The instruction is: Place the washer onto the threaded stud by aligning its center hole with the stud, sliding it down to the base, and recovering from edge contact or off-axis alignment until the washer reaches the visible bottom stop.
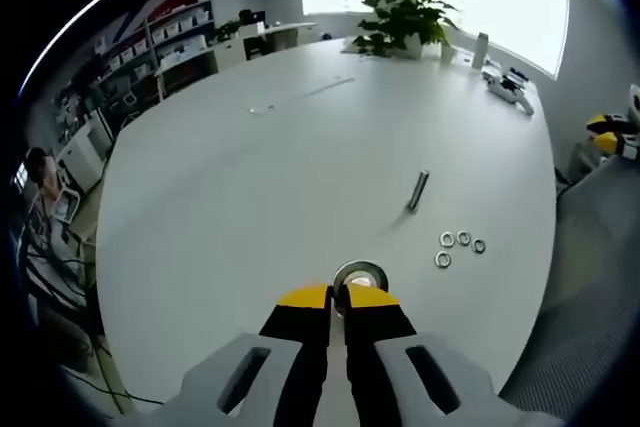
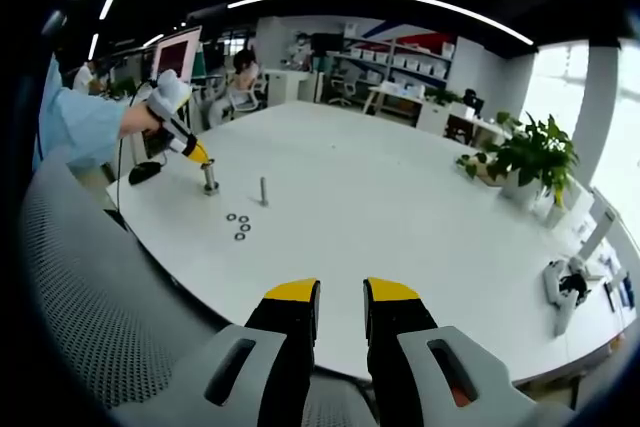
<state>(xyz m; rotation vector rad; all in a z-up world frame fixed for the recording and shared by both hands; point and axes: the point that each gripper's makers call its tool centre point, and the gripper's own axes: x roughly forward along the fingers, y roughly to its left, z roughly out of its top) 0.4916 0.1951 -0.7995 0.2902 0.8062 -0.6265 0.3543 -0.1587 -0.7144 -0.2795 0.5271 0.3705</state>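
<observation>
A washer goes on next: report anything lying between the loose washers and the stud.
Nothing visible. Bare table separates the washers from the stud. The left tongs and the round metal piece at their tips sit aside.

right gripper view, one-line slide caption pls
Open right gripper hovers over white table while left gripper grips a small cylinder beside upright stud and washers.

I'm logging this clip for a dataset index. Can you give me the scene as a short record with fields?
setting: large white table in an office
left tool: jaws closed on a round metal part at the table surface
right tool: open, holding nothing, above the near table edge
threaded stud: standing upright on the table, bare
loose washers: four, clustered beside the stud
other: potted plant at the far side
</observation>
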